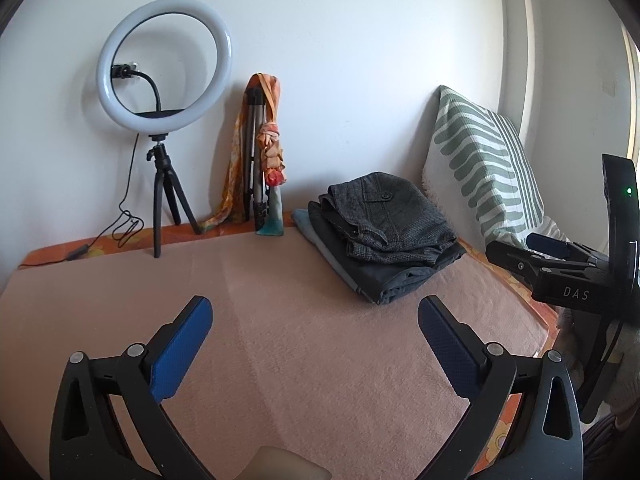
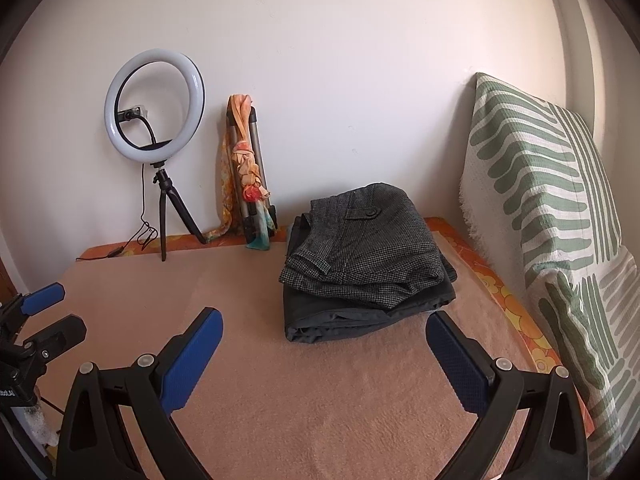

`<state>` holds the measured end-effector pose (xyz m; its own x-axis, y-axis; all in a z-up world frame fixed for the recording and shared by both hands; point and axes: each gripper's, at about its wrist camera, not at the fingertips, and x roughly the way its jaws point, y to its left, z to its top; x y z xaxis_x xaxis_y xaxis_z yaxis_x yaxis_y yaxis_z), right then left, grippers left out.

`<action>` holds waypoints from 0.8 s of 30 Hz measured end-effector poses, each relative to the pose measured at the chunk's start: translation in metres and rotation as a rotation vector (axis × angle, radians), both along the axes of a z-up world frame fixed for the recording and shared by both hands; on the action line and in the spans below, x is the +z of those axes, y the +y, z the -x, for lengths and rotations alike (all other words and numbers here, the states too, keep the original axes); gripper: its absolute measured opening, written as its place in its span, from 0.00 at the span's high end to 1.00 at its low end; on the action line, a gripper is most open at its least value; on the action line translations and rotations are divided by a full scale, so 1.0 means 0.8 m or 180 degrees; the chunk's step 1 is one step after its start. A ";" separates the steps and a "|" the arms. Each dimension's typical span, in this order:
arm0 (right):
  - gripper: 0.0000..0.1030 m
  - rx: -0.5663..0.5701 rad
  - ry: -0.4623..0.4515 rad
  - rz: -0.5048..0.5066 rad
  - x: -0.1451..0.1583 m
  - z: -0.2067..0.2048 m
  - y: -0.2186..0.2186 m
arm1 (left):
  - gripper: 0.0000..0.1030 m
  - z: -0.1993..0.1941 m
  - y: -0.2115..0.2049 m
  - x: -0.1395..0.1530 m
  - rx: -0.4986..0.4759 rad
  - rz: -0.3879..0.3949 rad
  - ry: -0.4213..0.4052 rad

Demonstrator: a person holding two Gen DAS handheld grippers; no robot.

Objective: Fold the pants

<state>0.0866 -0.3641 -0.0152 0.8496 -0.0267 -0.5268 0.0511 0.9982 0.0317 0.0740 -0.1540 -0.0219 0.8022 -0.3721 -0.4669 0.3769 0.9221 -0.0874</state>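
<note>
A pair of grey checked pants [image 1: 394, 212] lies folded on top of a stack of darker folded pants [image 1: 384, 280] at the far right of the pink blanket [image 1: 280, 320]. In the right wrist view the checked pants [image 2: 368, 252] sit on the dark pair [image 2: 360, 316]. My left gripper [image 1: 316, 328] is open and empty above the blanket, short of the stack. My right gripper [image 2: 324, 340] is open and empty just in front of the stack. It also shows in the left wrist view [image 1: 560, 256], at the right edge.
A ring light on a small tripod [image 1: 164, 64] stands at the back left with its cable trailing. A folded tripod wrapped in an orange scarf [image 1: 260, 152] leans on the wall. A green-striped pillow [image 2: 552, 220] stands along the right side.
</note>
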 end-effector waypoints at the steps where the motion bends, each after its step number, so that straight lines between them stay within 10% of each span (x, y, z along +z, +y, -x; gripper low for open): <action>1: 0.00 0.0000 0.0001 -0.0002 0.000 0.000 0.000 | 0.01 0.001 0.000 0.000 -0.0001 -0.0015 -0.0014; 24: 0.00 0.0018 0.0005 0.0030 -0.003 -0.001 0.004 | 0.01 0.001 0.002 0.000 0.0005 -0.0057 -0.0019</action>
